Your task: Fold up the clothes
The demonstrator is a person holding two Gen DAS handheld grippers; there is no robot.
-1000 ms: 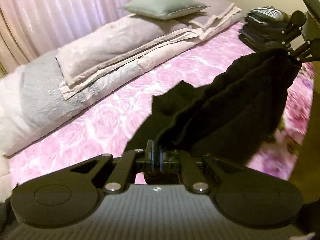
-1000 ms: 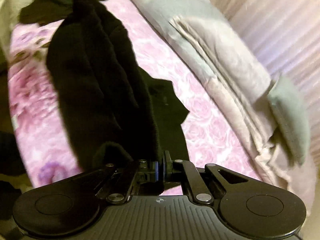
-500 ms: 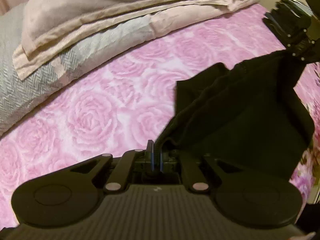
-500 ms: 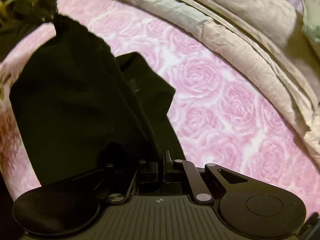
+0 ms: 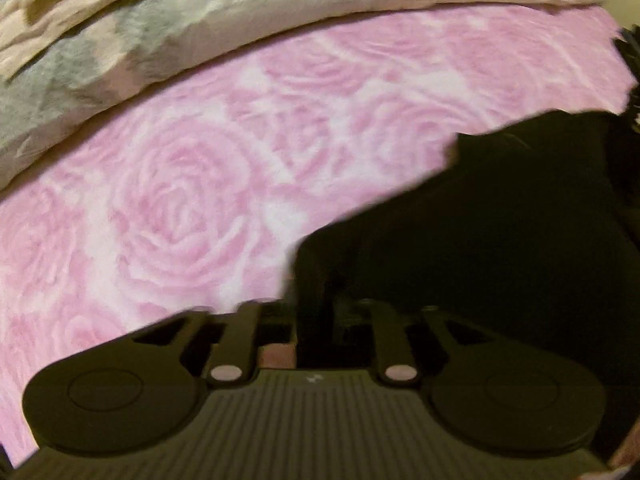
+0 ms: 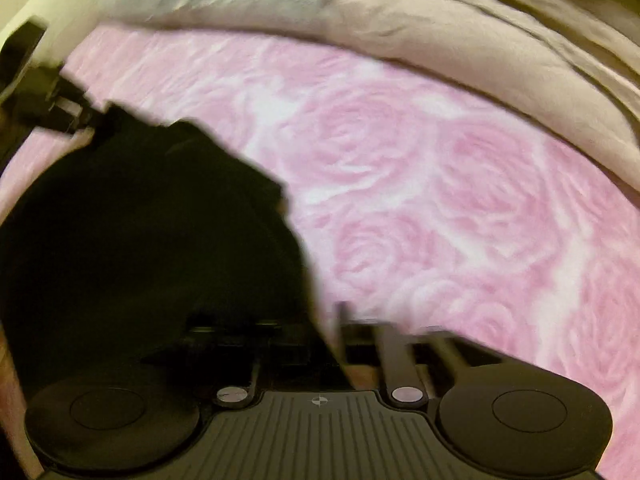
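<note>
Left wrist view. The left gripper (image 5: 320, 312) is pointing steeply down at a pink rose-print bedspread (image 5: 192, 208). Its jaws are opening; a fold of the black garment (image 5: 500, 232) is standing between them, but blur and the dark cloth are hiding whether the pads are still pressing on it. The garment is spreading from the jaws up and to the right, lying on the bedspread and filling the right half of the view. A folded beige and grey quilt (image 5: 200, 28) is lying along the far edge of the bedspread, well apart from the garment.

Right wrist view. The right gripper (image 6: 320, 332) is likewise pointing down at the bedspread (image 6: 440, 184). Its jaws are opening, with the garment's (image 6: 152, 232) edge running down between them; the right finger (image 6: 342, 320) is standing visibly clear of the cloth, the left finger being lost in the black. The garment is lying to the left of the jaws. At upper left, the left gripper (image 6: 76, 114) is meeting the garment's far corner. The quilt (image 6: 440, 40) is curving across the top.
</note>
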